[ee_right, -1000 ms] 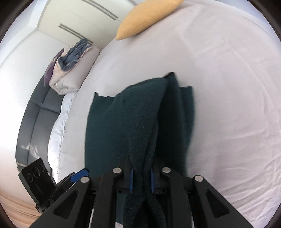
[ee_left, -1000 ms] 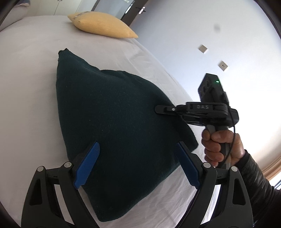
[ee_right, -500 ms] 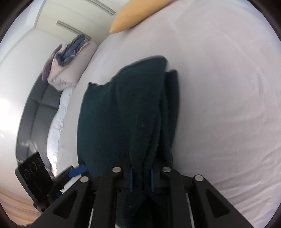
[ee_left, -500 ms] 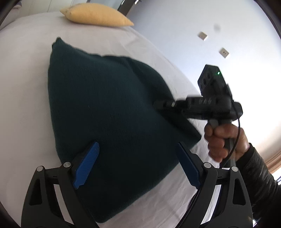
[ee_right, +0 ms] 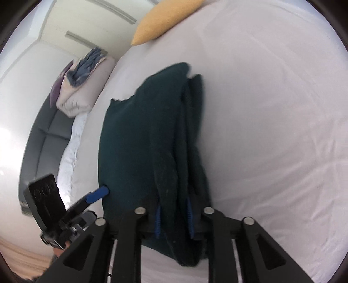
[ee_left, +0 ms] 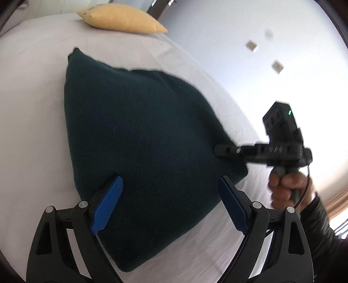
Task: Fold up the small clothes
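White-sheeted bed (ee_left: pixel 39 91) fills both views, yellow fabric pillow (ee_left: pixel 124 20) at far end, no containers in view. Dark green knit garment (ee_left: pixel 139 139) lies mid-bed, partly folded; right gripper (ee_right: pixel 173 219) pinched tight on its bunched right edge, lifting it, while left gripper (ee_left: pixel 169 206) hangs wide and empty over the near left corner. Mid-fold by my read: next, carry the held edge leftward across and lay it flat.

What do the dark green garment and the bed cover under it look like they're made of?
Dark green garment: looks like a thick knit or fleece, matte and fuzzy, with soft bulky folds where the right gripper pinches it; which of the two I cannot tell. Bed cover: looks like thin smooth woven sheeting, white, with fine sharp creases.
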`<action>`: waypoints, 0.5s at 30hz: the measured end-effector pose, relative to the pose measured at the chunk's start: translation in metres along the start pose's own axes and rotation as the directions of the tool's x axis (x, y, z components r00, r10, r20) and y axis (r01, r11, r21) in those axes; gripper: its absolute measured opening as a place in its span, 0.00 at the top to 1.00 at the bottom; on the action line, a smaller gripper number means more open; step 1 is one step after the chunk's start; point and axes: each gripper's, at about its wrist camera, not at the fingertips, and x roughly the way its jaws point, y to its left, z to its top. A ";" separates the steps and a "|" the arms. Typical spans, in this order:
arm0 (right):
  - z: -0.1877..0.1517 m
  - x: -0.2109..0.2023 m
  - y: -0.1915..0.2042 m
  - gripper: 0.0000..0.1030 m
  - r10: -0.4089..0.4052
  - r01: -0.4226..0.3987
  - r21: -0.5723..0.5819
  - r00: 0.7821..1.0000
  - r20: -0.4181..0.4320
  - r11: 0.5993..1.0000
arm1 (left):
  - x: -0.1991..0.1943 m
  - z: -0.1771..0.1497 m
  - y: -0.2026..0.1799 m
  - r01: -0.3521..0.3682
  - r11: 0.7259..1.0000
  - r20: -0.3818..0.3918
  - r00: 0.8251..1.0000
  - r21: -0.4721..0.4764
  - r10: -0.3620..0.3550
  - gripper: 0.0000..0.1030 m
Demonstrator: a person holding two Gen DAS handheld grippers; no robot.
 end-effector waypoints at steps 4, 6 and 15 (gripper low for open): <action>-0.014 -0.001 -0.018 0.89 0.047 -0.048 0.064 0.999 0.011 0.997 | 0.010 -0.012 0.000 -0.028 0.998 -0.031 0.999 0.055 0.029 0.14; -0.019 -0.002 -0.023 0.90 0.054 -0.055 0.072 0.998 0.014 0.996 | 0.011 -0.015 0.002 -0.022 0.998 -0.033 0.999 0.056 0.024 0.14; -0.027 -0.010 -0.009 0.89 0.043 -0.042 0.108 0.999 -0.002 0.993 | -0.005 0.001 -0.003 -0.069 0.995 -0.023 0.997 0.065 0.071 0.14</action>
